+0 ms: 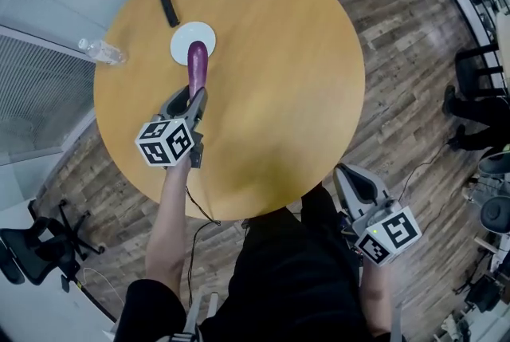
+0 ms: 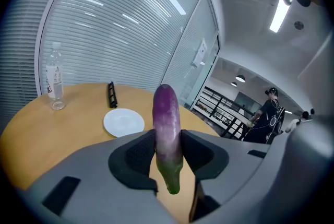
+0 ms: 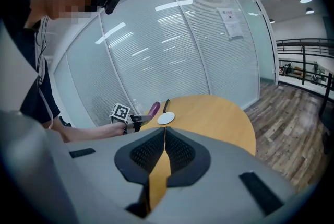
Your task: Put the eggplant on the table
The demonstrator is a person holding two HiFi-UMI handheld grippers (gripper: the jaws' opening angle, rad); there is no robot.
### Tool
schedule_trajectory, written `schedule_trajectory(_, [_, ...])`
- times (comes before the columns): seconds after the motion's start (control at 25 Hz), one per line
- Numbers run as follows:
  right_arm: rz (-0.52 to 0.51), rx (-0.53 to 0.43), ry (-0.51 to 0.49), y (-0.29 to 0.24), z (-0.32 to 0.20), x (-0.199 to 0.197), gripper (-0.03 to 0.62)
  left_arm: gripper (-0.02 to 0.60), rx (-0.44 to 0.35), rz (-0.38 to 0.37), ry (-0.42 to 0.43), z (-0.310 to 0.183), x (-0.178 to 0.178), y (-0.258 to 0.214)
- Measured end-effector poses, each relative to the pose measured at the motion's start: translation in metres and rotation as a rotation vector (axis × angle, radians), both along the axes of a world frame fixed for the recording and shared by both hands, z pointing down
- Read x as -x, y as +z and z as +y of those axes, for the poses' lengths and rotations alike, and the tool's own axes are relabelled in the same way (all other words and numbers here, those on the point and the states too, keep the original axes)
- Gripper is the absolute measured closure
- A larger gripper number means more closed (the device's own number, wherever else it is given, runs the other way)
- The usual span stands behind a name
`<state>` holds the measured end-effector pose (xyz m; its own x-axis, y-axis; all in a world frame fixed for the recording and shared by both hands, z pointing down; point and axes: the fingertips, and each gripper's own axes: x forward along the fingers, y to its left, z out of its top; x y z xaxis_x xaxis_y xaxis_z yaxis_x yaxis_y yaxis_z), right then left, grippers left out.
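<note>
Left gripper point(image 1: 191, 99) is pinching the eggplant point(image 1: 197, 65) near its green stem end, fingers point(image 2: 136, 152) pressing on both flanks. The long axis is running straight out along the fingers, with the purple tip projecting over the white plate point(image 1: 179, 41) in the head view. It's looking airborne, not yet resting on the tabletop point(image 1: 279, 93). Left forearm is reaching in over the tabletop. Right gripper point(image 1: 355, 181) is idling off the near edge, fingers pressed together, gripping nothing. Left is probably lowering next onto bare wood beside the plate.
</note>
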<state>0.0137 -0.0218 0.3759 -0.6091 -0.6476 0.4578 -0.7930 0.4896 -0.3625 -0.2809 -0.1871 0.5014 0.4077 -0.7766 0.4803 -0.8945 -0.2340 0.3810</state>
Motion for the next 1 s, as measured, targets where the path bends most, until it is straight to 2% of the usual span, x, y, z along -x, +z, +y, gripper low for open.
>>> schedule_trajectory(0.16, [0.004,0.032,0.019,0.006,0.003,-0.006,0.576,0.413,0.031,-0.064,-0.015,-0.021,0.009,0.013])
schedule_trajectory(0.28, [0.009,0.044,0.034,0.009,0.0,-0.007,0.576,0.413,0.044,-0.083,-0.015,-0.038,0.019,0.025])
schedule_trajectory(0.68, [0.01,0.035,0.043,0.008,-0.017,-0.003,0.576,0.413,0.074,-0.181,-0.004,-0.084,0.031,0.05])
schedule_trajectory(1.0, [0.014,0.033,0.006,0.012,-0.041,0.012,0.576,0.413,0.13,-0.205,-0.017,-0.113,0.038,0.071])
